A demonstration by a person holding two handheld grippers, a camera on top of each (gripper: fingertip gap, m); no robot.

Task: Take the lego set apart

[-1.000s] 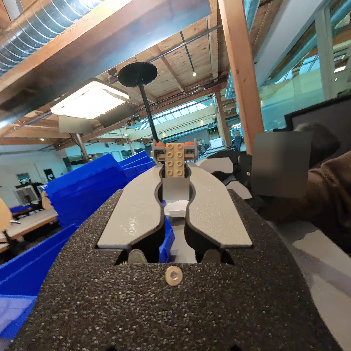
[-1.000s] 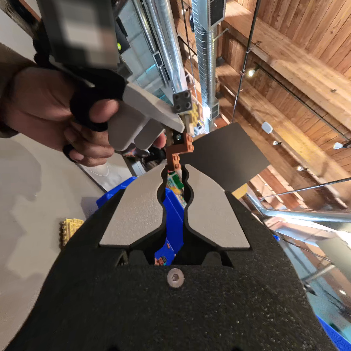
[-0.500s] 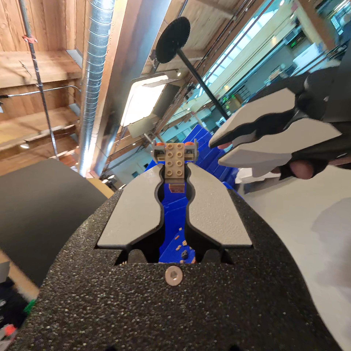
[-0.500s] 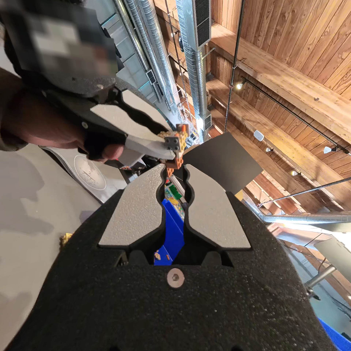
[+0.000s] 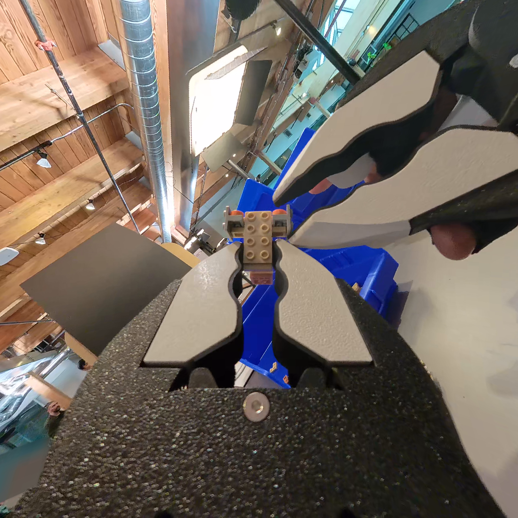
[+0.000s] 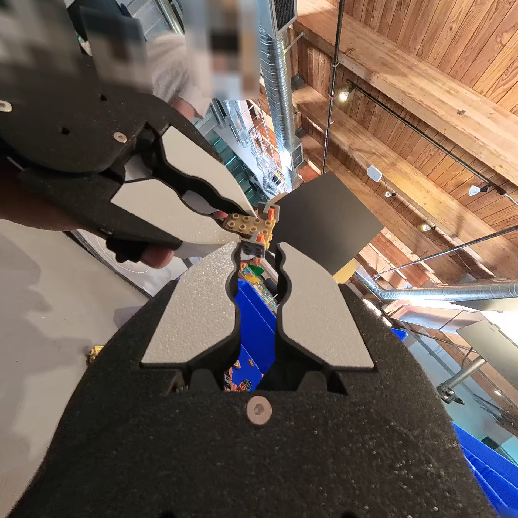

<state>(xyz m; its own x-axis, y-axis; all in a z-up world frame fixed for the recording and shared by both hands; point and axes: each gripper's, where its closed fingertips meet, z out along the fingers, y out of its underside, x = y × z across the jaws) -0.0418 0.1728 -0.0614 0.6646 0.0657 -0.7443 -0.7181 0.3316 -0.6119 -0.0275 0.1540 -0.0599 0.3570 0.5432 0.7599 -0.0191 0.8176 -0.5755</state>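
Brick assembly (image 5: pixel 258 238) sits clamped between the left gripper's (image 5: pixel 258 248) fingers; the right gripper (image 6: pixel 259 246), jaws apart, straddles its grey end piece (image 6: pixel 253 249) without gripping, above the blue bin (image 5: pixel 350 260).

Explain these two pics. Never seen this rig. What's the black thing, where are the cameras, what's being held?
There is no robot arm here: a person holds a hand-operated pair of tongs in each hand. Each has a wide-angle camera looking forward along its two grey fingers, and the black foam bulk low in each picture is that tool's own body.

In the left wrist view, the left tongs clamp a tan studded brick assembly with grey and orange side pieces. The right tongs reach in from the upper right, fingers apart around one end of it.

The right wrist view shows the same instant from the other tool: the right tongs stand open, a dark grey piece of the build beside the left finger.

Beyond are blue bins with loose bricks on a pale tabletop.
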